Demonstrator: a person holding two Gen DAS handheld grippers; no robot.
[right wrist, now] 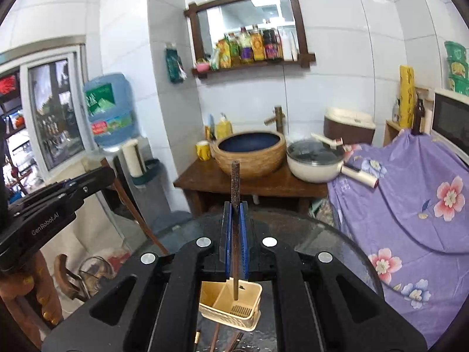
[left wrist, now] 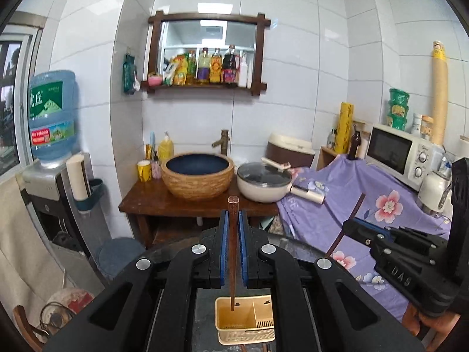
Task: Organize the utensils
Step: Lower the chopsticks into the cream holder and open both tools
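We find each gripper, left gripper (left wrist: 233, 220) and right gripper (right wrist: 235, 220), clamped on one chopstick (left wrist: 233, 252) above the empty utensil holder (left wrist: 245, 322); more chopsticks (right wrist: 215, 338) await on the table.

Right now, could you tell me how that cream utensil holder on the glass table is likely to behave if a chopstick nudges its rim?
The cream utensil holder looks like thin slotted plastic and nearly empty, so probably light. It stands on the smooth glass table, so a nudge would likely slide it. Being fairly tall for its base, it might tip rather than stay put.
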